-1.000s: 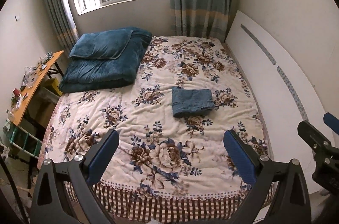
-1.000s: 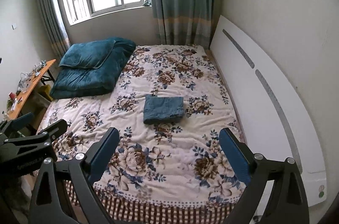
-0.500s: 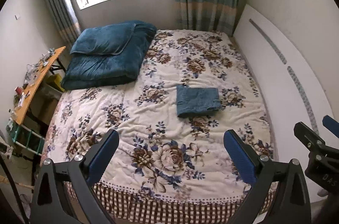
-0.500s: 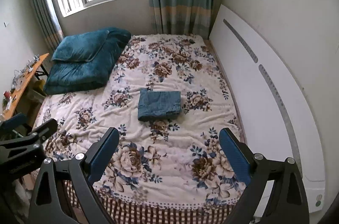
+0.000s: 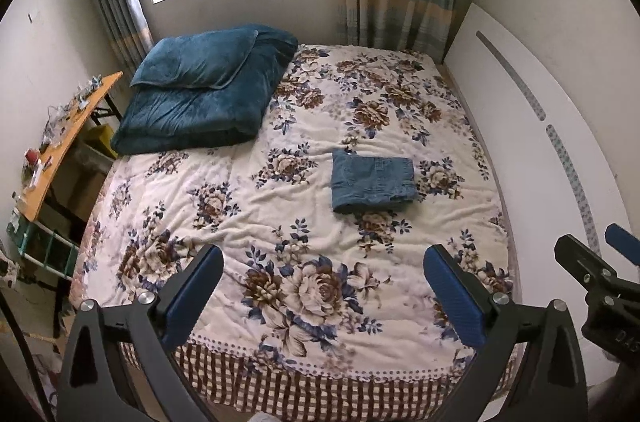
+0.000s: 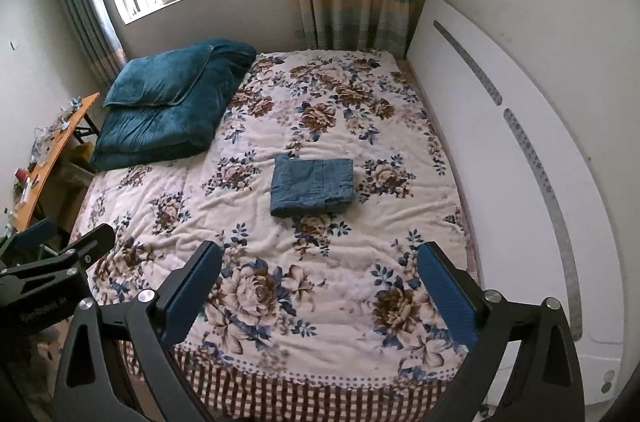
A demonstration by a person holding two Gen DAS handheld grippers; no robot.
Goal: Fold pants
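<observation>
The blue denim pants (image 5: 373,181) lie folded into a small rectangle on the floral bedspread (image 5: 280,230), right of the bed's middle; they also show in the right wrist view (image 6: 313,186). My left gripper (image 5: 323,292) is open and empty, held above the bed's near edge, well short of the pants. My right gripper (image 6: 318,292) is open and empty at a similar height. Each gripper shows at the edge of the other's view.
A folded teal duvet with a pillow (image 5: 208,90) fills the bed's far left corner. A white headboard (image 5: 532,158) leans along the right wall. A cluttered orange table (image 5: 60,146) stands left of the bed. Window and curtains are behind.
Both grippers have tilted or moved so the bed and pants sit lower in each view. The pants have not moved. Both grippers stay open.
</observation>
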